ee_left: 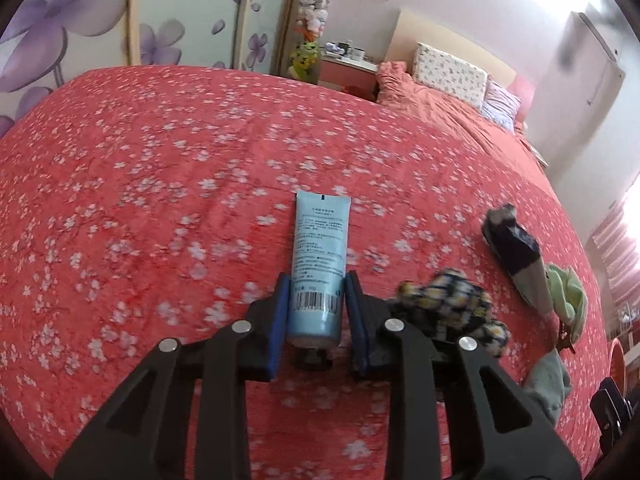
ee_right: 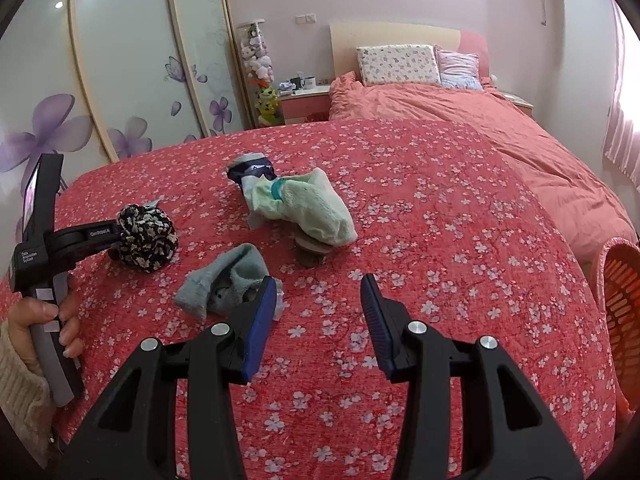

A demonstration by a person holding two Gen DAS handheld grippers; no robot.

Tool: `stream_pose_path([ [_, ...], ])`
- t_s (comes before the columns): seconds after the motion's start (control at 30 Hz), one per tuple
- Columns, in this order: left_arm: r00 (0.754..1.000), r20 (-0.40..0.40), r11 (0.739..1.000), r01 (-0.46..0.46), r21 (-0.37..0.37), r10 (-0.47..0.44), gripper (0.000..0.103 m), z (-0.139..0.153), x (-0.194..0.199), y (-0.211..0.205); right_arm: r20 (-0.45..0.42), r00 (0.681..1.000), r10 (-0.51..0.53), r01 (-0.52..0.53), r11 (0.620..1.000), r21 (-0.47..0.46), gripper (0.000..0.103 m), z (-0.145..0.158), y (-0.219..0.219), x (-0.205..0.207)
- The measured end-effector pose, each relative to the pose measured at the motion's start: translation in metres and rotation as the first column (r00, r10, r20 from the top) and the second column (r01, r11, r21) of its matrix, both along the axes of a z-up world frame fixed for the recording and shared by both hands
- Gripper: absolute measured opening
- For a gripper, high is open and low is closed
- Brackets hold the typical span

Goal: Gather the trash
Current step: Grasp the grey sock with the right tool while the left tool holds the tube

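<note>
**Left fingers straddle the blue tube on the bed**

The left gripper (ee_left: 316, 300) has its blue fingers (ee_left: 280, 312) on either side of a pale blue tube (ee_left: 320, 256), near its cap end. A thin gap seems to show at each side, so the pads look just off the tube rather than pressing – though blur makes this hard to judge. The tube lies flat on the red floral bedspread (ee_left: 160, 184), its crimped end pointing away.

The right gripper (ee_right: 318, 312) hovers over bare bedspread with its fingers (ee_right: 260, 320) well apart, nothing between them. Just beside its left finger lies a grey-blue sock (ee_right: 224, 280); farther off are a green fleece cloth (ee_right: 308, 208) and a black-and-white floral scrunchie (ee_right: 146, 238). An orange basket (ee_right: 622, 304) stands at the bed's right edge – partly cut off.
</note>
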State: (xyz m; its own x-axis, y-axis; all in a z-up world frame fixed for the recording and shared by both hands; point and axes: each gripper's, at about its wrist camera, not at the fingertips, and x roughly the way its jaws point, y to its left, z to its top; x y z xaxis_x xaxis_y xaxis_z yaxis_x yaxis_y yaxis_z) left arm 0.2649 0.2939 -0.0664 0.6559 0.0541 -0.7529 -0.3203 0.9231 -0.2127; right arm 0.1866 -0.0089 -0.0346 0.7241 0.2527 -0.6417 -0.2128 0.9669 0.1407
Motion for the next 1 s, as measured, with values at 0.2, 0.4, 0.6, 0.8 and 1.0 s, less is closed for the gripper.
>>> stream_pose_path([
  [0.2,0.999,-0.006,0.999,-0.04,0.031,0.04,0.028,0.0,-0.01,0.02,-0.008,1.0,0.027,-0.027,1.0,0.016,0.045,0.0,0.011,0.004],
  [0.4,0.999,-0.015,0.998,-0.043,0.051,0.043,0.028,0.0,-0.014,0.022,-0.024,0.997,0.077,-0.076,0.996,0.042,0.045,-0.004,0.034,0.012],
  [0.6,0.999,-0.015,0.998,-0.044,0.049,0.045,0.028,0.001,-0.01,0.02,-0.039,0.994,0.104,-0.1,0.991,0.092,0.065,-0.003,0.05,0.02],
  [0.8,0.999,-0.017,0.998,-0.043,0.052,0.044,0.029,0.0,-0.01,0.021,-0.086,0.99,0.108,-0.108,0.994,0.007,0.065,-0.018,0.072,0.031],
  [1.0,0.999,-0.026,0.997,-0.032,0.075,0.034,0.035,0.0,-0.003,0.014,-0.112,0.987,0.112,-0.111,0.994,0.014,0.016,-0.021,0.065,0.033],
])
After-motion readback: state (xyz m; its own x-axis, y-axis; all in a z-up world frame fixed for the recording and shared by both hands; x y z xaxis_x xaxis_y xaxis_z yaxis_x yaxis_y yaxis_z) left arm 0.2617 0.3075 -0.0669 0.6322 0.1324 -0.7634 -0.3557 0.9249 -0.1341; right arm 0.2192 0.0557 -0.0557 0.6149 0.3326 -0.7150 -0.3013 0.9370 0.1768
